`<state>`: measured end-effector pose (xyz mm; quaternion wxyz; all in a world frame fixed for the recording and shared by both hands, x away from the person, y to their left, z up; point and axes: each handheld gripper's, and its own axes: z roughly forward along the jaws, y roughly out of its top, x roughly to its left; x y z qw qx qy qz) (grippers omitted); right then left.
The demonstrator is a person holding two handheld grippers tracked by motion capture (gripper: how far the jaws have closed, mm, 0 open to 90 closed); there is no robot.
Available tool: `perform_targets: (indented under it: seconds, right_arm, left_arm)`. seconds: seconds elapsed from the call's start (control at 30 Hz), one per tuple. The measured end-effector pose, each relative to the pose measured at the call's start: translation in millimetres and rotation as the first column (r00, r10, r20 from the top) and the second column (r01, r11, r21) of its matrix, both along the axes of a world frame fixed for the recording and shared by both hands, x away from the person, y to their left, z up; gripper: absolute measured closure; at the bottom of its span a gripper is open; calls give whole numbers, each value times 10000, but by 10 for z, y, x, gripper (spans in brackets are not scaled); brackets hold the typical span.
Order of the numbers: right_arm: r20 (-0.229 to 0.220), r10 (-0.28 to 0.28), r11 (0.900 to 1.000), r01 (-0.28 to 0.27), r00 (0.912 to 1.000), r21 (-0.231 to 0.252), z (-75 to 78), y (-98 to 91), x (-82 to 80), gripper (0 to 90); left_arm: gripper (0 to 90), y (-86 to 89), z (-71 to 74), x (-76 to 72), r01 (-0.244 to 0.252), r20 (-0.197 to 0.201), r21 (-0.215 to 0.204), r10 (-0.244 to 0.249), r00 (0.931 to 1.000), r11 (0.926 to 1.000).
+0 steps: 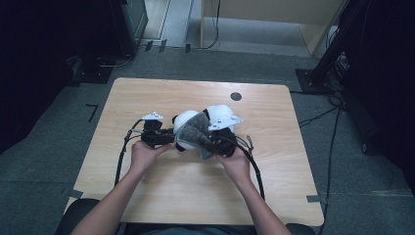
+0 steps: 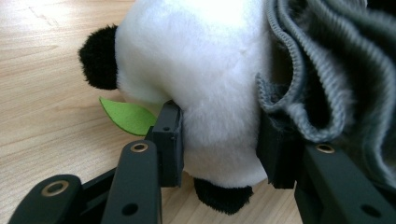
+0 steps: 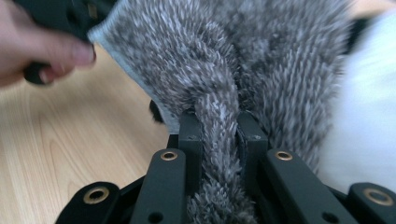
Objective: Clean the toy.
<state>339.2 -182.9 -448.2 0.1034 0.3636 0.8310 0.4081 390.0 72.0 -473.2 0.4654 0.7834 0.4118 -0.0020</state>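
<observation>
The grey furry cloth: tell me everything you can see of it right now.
The grey furry cloth looks like shaggy fleece with a ribbed knit edge. It drapes bunched over the white plush panda at the table's middle. The right gripper pinches one fold; the left gripper clamps the panda beside it.

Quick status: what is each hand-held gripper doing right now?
Left hand-held gripper: shut on the white and black plush panda toy.
Right hand-held gripper: shut on the grey fuzzy knitted cloth.
</observation>
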Motion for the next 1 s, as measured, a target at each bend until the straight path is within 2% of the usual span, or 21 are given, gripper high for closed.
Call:
perform_targets:
  seconds: [0.1,0.2,0.27,0.53,0.6,0.7,0.87,1.0]
  right_arm:
    - [-19,110,9998,-110,9999,145,-95,32,-4,773]
    - [-244,193,9991,-184,9995,378,-145,12,19,773]
    - [-284,279,9990,-270,9992,347,-166,0,25,774]
    - [-681,361,9979,-396,9970,-510,-305,-74,14,774]
    - [-724,315,9952,-380,9969,-903,-311,-92,0,774]
    - [-810,244,9926,-338,9964,-1167,-297,-133,-17,774]
    - [-1087,19,9917,-159,9941,-1278,-294,-256,-10,772]
    - [-1124,-222,9923,82,9934,-1240,-210,-370,-28,771]
  left_arm:
    - [572,3,-6,0,2,-15,104,-2,10000,9999]
    - [573,3,-10,3,1,-8,134,-1,10000,9999]
    - [573,4,-10,2,6,-1,141,-6,10000,9999]
    - [572,10,-13,2,52,31,153,-52,10000,9999]
    - [571,10,-11,-4,71,25,159,-71,10000,9998]
    - [571,7,-11,-5,66,46,151,-66,10000,9999]
    - [572,6,-14,2,54,-1,26,-54,10000,10000]
    - [572,6,-18,11,21,-45,-93,-21,10000,10000]
